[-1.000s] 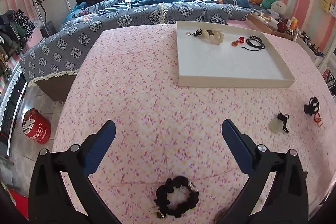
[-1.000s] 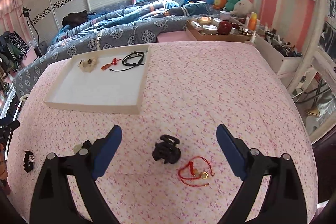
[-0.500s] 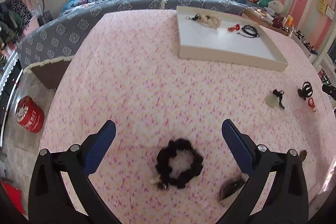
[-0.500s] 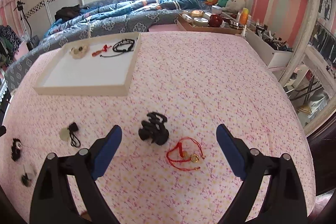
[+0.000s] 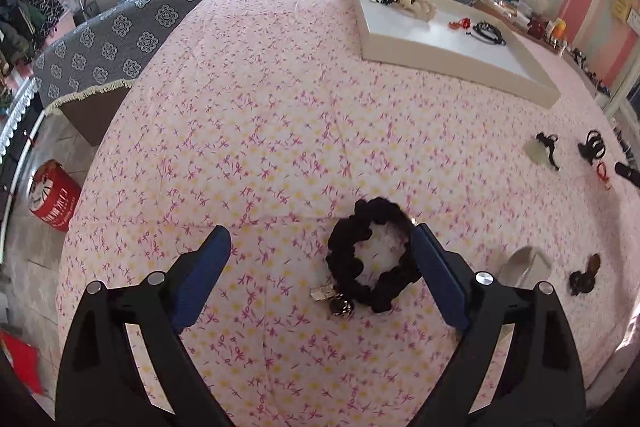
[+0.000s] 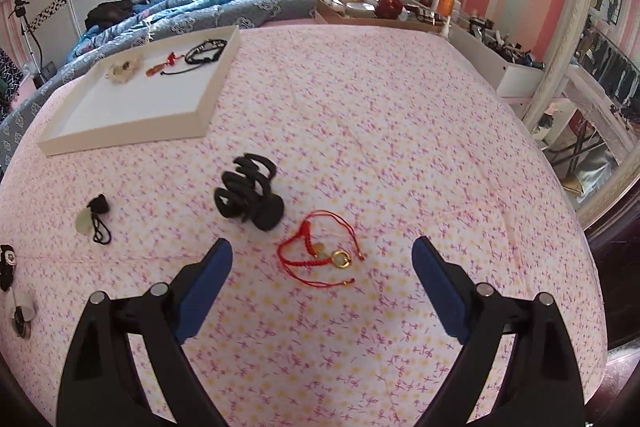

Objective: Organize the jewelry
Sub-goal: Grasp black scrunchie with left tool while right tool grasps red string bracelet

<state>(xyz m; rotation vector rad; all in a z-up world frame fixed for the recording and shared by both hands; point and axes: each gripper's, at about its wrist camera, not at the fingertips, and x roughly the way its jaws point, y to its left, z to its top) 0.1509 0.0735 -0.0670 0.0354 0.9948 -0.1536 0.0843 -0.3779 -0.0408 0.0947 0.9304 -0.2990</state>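
Observation:
A black beaded bracelet (image 5: 370, 254) with a small charm lies on the pink floral cloth, just ahead of and between the tips of my open, empty left gripper (image 5: 320, 245). A red cord bracelet with gold rings (image 6: 322, 253) lies between the tips of my open, empty right gripper (image 6: 322, 257). A black hair claw (image 6: 250, 191) sits just beyond it to the left. The white tray (image 5: 452, 65) holds a pale bead bracelet, a red piece and a black cord bracelet; it also shows in the right wrist view (image 6: 120, 133).
A pale pendant on black cord (image 6: 94, 219) lies left of the claw. A clear piece (image 5: 522, 263) and a small dark item (image 5: 584, 277) lie right of the left gripper. A bed with blue quilts is behind, cluttered shelves to the right.
Both grippers have pulled back and lowered toward the cloth. The black bracelet now sits between the left tips, and the red cord bracelet between the right tips. Both stay open.

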